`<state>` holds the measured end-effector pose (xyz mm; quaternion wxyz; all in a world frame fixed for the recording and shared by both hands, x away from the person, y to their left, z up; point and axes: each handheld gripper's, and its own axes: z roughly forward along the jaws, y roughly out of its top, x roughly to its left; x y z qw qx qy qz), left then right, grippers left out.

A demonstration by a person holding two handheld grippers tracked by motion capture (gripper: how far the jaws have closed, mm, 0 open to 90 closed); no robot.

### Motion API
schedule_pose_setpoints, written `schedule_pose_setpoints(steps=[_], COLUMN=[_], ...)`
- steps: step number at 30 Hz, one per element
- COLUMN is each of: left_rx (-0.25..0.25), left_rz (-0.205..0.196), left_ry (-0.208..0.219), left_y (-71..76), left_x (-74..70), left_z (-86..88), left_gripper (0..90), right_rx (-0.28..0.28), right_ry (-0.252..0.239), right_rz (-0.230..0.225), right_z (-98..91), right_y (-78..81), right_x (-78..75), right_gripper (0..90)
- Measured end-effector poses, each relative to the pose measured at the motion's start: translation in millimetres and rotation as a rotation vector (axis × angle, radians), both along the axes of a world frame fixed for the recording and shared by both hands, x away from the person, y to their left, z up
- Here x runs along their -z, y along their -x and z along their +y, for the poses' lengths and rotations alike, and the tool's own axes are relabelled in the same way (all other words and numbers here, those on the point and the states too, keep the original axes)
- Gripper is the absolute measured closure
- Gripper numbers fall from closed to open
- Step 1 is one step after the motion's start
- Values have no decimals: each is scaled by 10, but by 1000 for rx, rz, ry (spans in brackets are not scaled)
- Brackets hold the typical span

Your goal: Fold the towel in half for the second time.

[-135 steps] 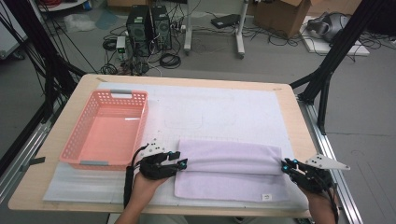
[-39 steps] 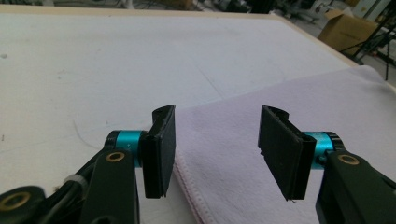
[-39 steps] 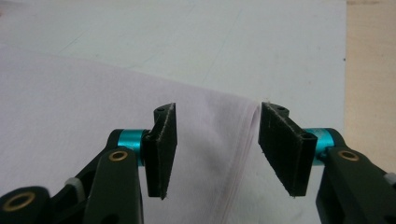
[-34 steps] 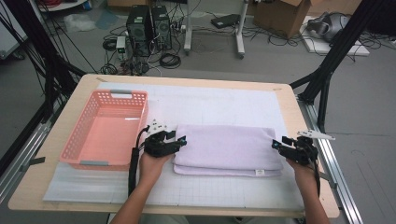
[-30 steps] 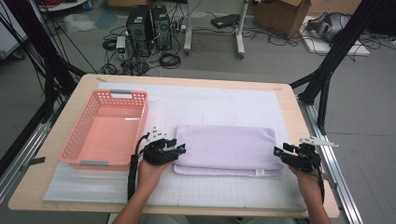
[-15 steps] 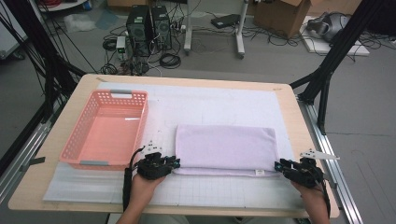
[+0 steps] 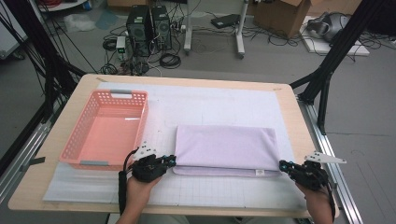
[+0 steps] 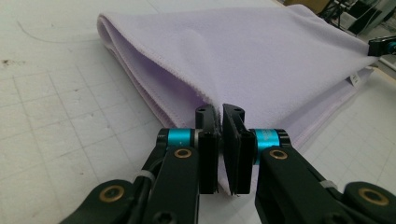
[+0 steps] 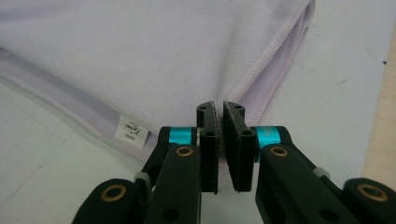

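Pinching the near corners of the folded lilac towel (image 7: 226, 149) are the left hand-held gripper (image 7: 171, 160) and right hand-held gripper (image 7: 284, 165), both clamping its fabric beside the pink basket (image 7: 108, 132).

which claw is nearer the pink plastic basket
Left. The left claw sits just off the near right corner of the pink plastic basket, at the folded lilac towel's left end. The right claw is at the towel's far end.
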<state>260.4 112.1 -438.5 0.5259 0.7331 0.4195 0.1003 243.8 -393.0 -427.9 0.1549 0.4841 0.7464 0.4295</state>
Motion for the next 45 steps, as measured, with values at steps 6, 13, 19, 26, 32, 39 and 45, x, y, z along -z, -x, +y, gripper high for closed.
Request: schedule_pose_setpoints(steps=[6, 13, 19, 26, 32, 39, 45], left_rx=[15, -42, -53, -33, -43, -48, -59], left_rz=[3, -36, -100, -104, -107, -138, -161], left_ry=[-8, -54, -32, -38, 6, 36, 35], left_y=[144, 154, 65, -6, -14, -7, -5], left_x=[-4, 53, 32, 67, 59, 37, 29], left_z=[33, 31, 25, -27, 46, 113, 95], left_gripper=[857, 590, 567, 561, 462, 315, 244], right_rx=[-12, 53, -27, -64, -57, -8, 41], right_ry=[-17, 13, 27, 121, 126, 70, 7], right_rz=[-17, -19, -95, -7, -2, -112, -149], right_z=[-28, -36, 130, 277, 251, 135, 96], right_y=[111, 114, 75, -57, -30, 117, 112], right_x=[-42, -4, -29, 172, 151, 18, -17], right_gripper=[844, 613, 732, 722, 673, 461, 279])
